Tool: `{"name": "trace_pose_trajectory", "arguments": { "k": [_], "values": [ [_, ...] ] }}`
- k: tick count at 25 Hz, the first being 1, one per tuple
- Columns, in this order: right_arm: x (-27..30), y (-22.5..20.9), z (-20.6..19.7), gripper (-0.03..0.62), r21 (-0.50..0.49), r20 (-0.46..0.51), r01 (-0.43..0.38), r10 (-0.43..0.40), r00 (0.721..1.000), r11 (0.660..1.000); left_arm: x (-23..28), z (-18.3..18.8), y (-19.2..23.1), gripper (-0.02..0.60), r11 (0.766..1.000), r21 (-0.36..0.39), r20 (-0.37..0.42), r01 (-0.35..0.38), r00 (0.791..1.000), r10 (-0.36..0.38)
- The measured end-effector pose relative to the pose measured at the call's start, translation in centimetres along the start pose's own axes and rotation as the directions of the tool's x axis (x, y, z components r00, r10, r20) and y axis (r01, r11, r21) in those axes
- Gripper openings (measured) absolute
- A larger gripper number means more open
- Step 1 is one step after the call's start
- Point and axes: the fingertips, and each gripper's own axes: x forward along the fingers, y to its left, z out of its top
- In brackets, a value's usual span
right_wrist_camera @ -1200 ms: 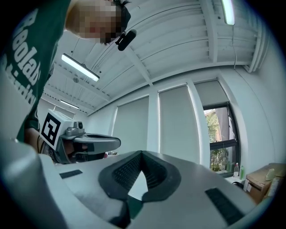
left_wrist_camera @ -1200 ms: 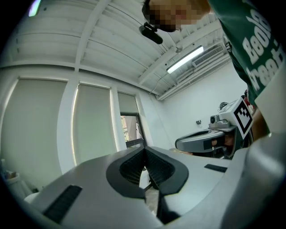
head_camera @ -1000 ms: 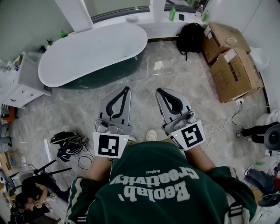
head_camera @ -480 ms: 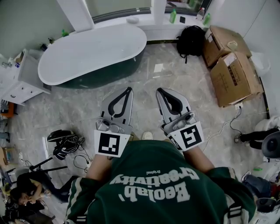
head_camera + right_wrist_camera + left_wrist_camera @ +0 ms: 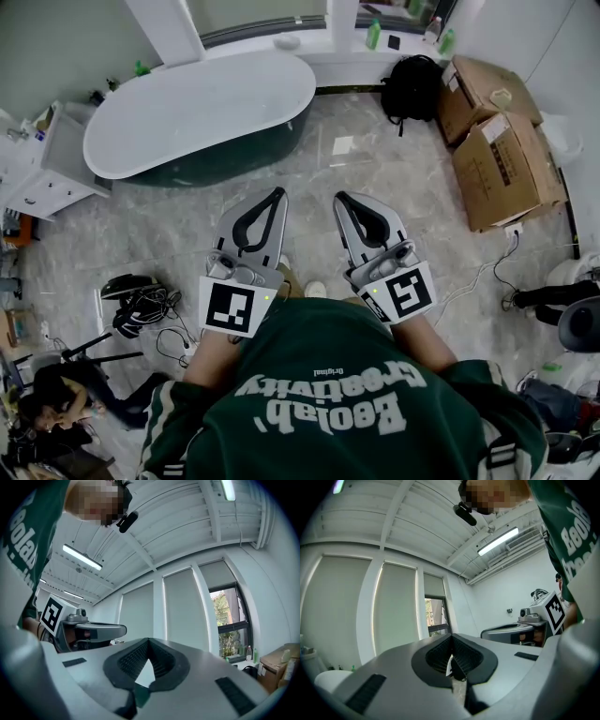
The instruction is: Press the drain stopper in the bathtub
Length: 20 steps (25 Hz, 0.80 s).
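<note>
My left tool (image 5: 274, 194) and right tool (image 5: 343, 199), both closed and empty, short of the bathtub (image 5: 202, 108).
Both tools point to 12 o'clock side by side over the marble floor (image 5: 375, 159), each with its jaws tip to tip on nothing. The white bathtub stands at 11 o'clock, well apart from both, and I cannot make out its drain stopper. A black backpack (image 5: 412, 82) and cardboard boxes (image 5: 502, 155) sit at 1 to 2 o'clock.
</note>
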Motion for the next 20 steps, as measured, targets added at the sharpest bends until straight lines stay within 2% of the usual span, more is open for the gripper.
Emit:
{"name": "trace_pose_trajectory", "arguments": {
  "k": [8, 15, 20],
  "values": [
    [0.5, -0.4, -1.2, 0.009, 0.008, -0.011, -0.018, 0.018, 1.000, 1.000, 0.5, -0.8, -0.7, 0.008, 0.999, 0.015, -0.008, 0.047, 0.999, -0.047],
    [0.9, -1.2, -2.1, 0.009, -0.008, -0.017, -0.026, 0.026, 1.000, 1.000, 1.5, -1.6, -0.4, 0.008, 0.999, 0.007, 0.018, 0.040, 0.999, -0.040],
    [1.5, -1.9, -2.7, 0.009, -0.014, -0.019, -0.020, 0.020, 1.000, 1.000, 2.7, -2.1, 0.1, 0.008, 0.998, 0.029, 0.029, 0.048, 0.998, -0.049]
  ]
}}
